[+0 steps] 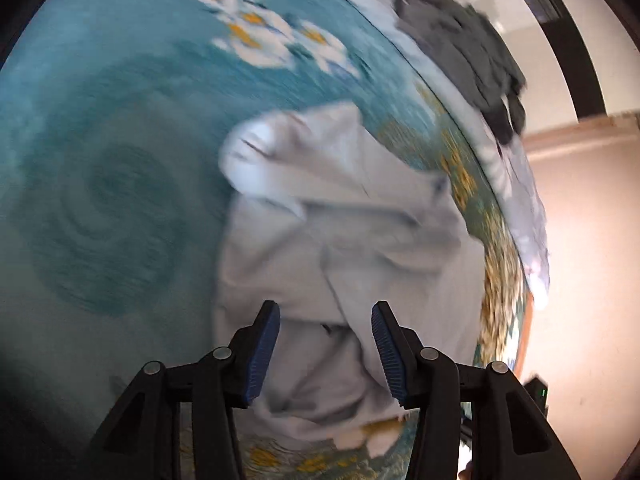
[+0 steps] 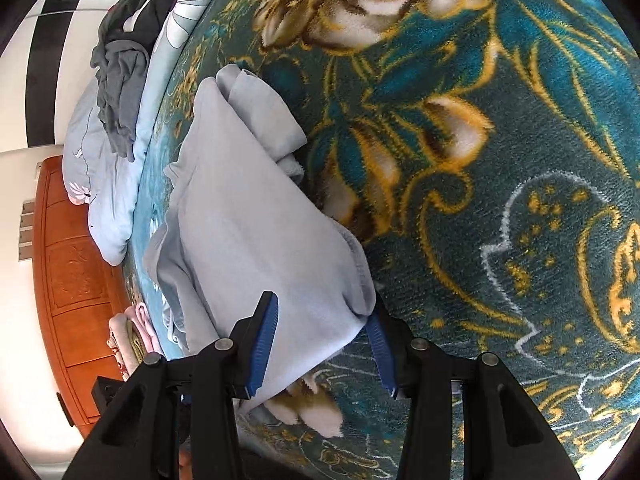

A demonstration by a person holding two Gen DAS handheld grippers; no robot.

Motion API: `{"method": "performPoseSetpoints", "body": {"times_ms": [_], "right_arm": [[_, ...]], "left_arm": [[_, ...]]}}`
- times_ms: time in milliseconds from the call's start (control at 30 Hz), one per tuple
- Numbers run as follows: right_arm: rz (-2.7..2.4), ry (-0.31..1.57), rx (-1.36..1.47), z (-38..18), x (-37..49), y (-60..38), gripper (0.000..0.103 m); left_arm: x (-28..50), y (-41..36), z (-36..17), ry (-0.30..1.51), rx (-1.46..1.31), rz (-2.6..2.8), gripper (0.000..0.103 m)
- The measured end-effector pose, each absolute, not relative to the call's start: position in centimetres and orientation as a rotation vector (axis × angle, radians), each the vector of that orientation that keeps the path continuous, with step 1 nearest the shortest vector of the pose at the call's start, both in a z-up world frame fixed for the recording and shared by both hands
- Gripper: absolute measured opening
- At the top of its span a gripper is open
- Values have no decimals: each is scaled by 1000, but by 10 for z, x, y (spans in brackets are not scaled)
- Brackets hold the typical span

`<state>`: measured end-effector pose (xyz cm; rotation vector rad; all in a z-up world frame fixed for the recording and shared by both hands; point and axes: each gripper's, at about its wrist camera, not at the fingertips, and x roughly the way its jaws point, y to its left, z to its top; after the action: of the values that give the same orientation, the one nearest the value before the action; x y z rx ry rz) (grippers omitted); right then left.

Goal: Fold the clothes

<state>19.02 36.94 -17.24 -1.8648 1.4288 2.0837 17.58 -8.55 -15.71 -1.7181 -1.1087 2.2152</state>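
A pale grey-blue garment (image 1: 344, 240) lies rumpled on a teal floral blanket (image 1: 120, 140); the left wrist view is motion-blurred. My left gripper (image 1: 325, 350) is open just above the garment's near part, jaws wide apart, holding nothing. In the right wrist view the same garment (image 2: 248, 216) lies in a long strip on the blanket (image 2: 480, 160). My right gripper (image 2: 322, 346) is open, its jaws on either side of the garment's near hem corner.
A heap of dark grey clothes (image 2: 120, 68) lies on a light floral quilt (image 2: 108, 184) at the bed's far side; it also shows in the left wrist view (image 1: 464, 52). A wooden headboard (image 2: 68, 280) and folded pink cloths (image 2: 132, 336) are at the left.
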Motion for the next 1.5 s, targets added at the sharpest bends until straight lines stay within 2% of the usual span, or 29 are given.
{"method": "performPoseSetpoints", "body": {"times_ms": [100, 233, 267, 333, 433, 500, 600, 700, 733, 800, 867, 967, 1067, 1100, 1133, 1200, 1233, 1367, 1500], "right_arm": [[2099, 1363, -1873, -165, 189, 368, 46], [2286, 1019, -1852, -122, 176, 351, 46], [2346, 922, -1846, -110, 170, 344, 46], [2469, 742, -1853, -88, 157, 325, 46], [2624, 612, -2032, -82, 131, 261, 46], [2691, 509, -2161, -87, 118, 212, 46], [2759, 239, -2297, -98, 102, 137, 46], [2760, -116, -2331, -114, 102, 89, 46], [2739, -138, -2343, -121, 98, 83, 46], [2650, -19, -2390, -134, 89, 83, 46], [2599, -30, -2390, -142, 85, 84, 46], [2588, -127, -2372, -148, 84, 83, 46], [2581, -134, -2361, -150, 86, 83, 45], [2573, -140, -2353, -151, 85, 83, 40], [2561, -163, -2337, -151, 85, 83, 28], [2545, -173, -2334, -151, 84, 86, 19], [2540, -145, -2348, -149, 82, 88, 7], [2613, 140, -2390, -121, 69, 97, 5], [2796, 328, -2272, -70, 34, 86, 5]], "left_arm": [[186, -133, -161, -1423, -1632, 2184, 52], [192, -154, -174, -1592, -1630, 2101, 53], [190, -151, -175, -1586, -1645, 2079, 53], [184, -134, -169, -1443, -1687, 2119, 53], [177, -110, -156, -1189, -1729, 2205, 53], [180, -111, -149, -1114, -1727, 2277, 53], [190, -128, -143, -1169, -1699, 2363, 53], [200, -151, -141, -1302, -1655, 2390, 53], [201, -157, -143, -1346, -1649, 2377, 53], [203, -165, -149, -1422, -1653, 2342, 54], [203, -168, -154, -1455, -1670, 2314, 55], [198, -163, -155, -1412, -1693, 2310, 55], [192, -157, -154, -1359, -1710, 2311, 55], [191, -156, -155, -1362, -1711, 2307, 55], [191, -155, -156, -1365, -1713, 2302, 55], [192, -157, -157, -1388, -1715, 2293, 55], [193, -159, -158, -1408, -1715, 2286, 55], [193, -162, -162, -1459, -1709, 2262, 55], [190, -159, -160, -1429, -1698, 2264, 55]]}}
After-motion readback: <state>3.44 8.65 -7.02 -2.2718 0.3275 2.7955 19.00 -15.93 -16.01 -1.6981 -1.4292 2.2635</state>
